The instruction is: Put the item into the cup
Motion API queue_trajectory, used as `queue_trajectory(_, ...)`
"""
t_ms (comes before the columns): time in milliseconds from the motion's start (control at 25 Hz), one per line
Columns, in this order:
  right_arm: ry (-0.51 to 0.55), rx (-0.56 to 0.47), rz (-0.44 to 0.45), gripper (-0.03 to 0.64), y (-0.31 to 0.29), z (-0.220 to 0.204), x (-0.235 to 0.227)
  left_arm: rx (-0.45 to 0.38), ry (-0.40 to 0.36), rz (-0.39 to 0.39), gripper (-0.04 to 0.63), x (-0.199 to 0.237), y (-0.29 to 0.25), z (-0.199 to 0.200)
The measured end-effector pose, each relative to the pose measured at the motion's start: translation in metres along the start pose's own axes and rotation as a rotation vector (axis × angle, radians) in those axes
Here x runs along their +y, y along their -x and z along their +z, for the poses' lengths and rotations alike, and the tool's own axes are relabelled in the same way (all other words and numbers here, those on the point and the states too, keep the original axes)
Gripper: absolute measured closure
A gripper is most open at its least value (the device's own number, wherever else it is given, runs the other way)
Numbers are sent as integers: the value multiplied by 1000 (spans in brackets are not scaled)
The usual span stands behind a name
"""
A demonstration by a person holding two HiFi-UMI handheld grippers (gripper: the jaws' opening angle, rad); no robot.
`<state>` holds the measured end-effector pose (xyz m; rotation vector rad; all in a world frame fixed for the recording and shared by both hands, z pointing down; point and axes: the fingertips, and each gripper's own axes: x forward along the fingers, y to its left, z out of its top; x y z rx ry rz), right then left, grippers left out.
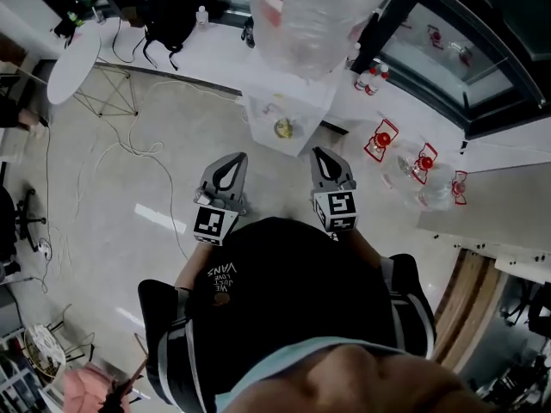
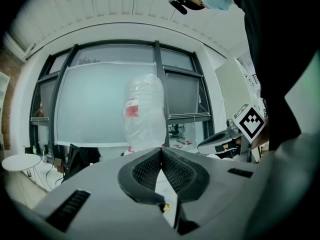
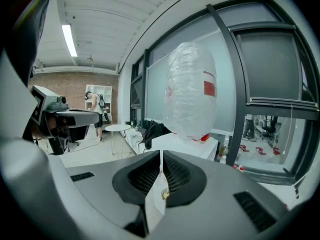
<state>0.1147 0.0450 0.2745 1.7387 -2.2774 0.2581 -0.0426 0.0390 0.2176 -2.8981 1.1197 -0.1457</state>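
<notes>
A topple is the risk from here: the tall plastic-wrapped bundle (image 1: pixel 301 15) standing on the white table (image 1: pixel 263 110) could be knocked over if either gripper were pushed on into it. At the left, the left gripper (image 1: pixel 233 158) is held with its fingers (image 2: pixel 145 170) pressed together on nothing. Between the grippers, a small yellowish thing (image 1: pixel 282 128), perhaps the item, is seen on the table; no cup can be made out. At the right, the fingers (image 3: pixel 175 176) of the right gripper (image 1: pixel 321 153) are likewise closed and empty.
</notes>
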Motion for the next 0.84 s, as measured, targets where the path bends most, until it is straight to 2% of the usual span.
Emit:
queue_trajectory(600,-14,33,-9,568,-2,0,8,6,17,25,575,9,6,-4)
queue_trajectory(840,-29,4,-18,568,-5,-5,13,21,-1,3,575,14,9,-6)
